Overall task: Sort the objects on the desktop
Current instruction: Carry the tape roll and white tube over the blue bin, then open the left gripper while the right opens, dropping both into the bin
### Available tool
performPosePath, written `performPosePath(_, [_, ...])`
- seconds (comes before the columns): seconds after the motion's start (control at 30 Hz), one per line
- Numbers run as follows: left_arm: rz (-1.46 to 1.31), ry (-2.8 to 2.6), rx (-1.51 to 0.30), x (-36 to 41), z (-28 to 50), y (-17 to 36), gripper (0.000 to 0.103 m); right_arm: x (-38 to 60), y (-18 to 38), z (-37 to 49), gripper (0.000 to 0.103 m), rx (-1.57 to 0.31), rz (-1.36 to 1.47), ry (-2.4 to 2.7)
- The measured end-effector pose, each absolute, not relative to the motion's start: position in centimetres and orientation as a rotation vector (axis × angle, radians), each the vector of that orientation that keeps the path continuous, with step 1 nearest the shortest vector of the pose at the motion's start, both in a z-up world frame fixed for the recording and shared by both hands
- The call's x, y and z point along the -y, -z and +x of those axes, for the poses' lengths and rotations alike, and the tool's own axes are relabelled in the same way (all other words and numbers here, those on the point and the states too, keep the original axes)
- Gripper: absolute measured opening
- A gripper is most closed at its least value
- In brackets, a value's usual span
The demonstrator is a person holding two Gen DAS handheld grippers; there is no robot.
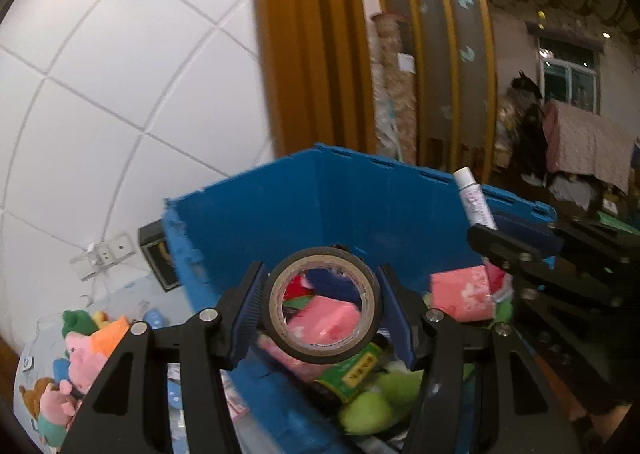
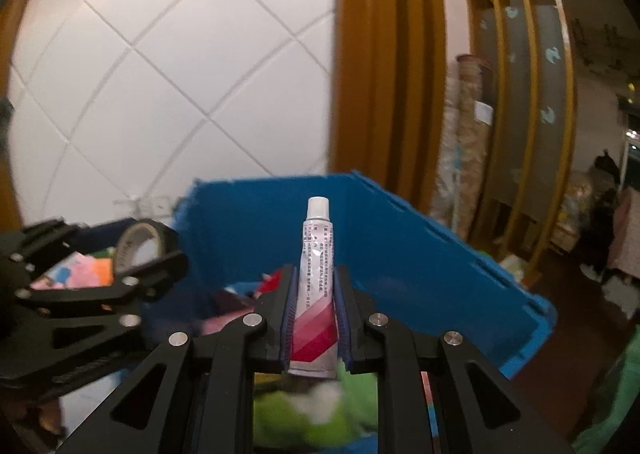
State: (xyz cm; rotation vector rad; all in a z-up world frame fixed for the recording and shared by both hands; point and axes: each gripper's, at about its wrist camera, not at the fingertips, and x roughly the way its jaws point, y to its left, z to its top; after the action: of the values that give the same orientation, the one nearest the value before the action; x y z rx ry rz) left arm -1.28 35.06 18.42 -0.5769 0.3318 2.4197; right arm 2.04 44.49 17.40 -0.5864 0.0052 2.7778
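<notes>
Over at the left, stuffed toys [image 1: 86, 338] lie on the bench beside a blue bin [image 1: 320, 206]. The left claw [image 1: 322, 308] is clamped on a roll of tape [image 1: 323, 304], held above the bin's open top. To its right, the right claw [image 2: 316, 318] pinches a white tube [image 2: 316, 278] with red stripes, cap pointing up, over the same bin.

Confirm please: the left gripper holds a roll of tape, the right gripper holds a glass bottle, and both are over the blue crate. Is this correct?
One detail is wrong. The right gripper holds a small tube with a white cap and red stripes, not a glass bottle, as the right wrist view shows. The left gripper does hold the roll of tape, and both are over the blue crate.
</notes>
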Motion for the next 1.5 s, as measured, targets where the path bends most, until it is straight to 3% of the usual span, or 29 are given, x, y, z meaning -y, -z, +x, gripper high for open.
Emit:
performPosePath(0.5, [-0.697,-2.400,-0.374,-38.5,-2.5,-18.1,0.056,-50.7,-14.1,-0.1,0.018,0.060,-0.745,-2.669])
performPosePath(0.6, [-0.700,-2.409,-0.365,-38.2,-2.8,-18.0,0.073,-50.7,-14.4,-0.1,0.019,0.057,-0.732,-2.676])
performPosePath(0.67, [-0.674,-2.420,-0.351,-37.8,-2.6,-18.2,0.084,-50.6,-14.8,0.1,0.027,0.054,-0.719,-2.675])
performPosePath(0.8, [-0.652,-2.452,-0.341,-36.8,-2.2,-18.5,0.096,-50.4,-15.1,0.6,0.089,0.049,-0.701,-2.674])
performPosePath(0.83, [-0.643,-2.462,-0.332,-36.5,-2.0,-18.6,0.098,-50.2,-15.2,0.8,0.097,0.053,-0.692,-2.674])
performPosePath(0.9, [-0.629,-2.492,-0.326,-35.9,-1.8,-18.8,0.099,-49.8,-15.6,1.3,0.103,0.066,-0.675,-2.670])
performPosePath(1.5, [-0.657,-2.655,-0.199,-29.8,-1.6,-18.5,0.099,-46.0,-16.6,2.1,0.103,0.013,-0.772,-2.775])
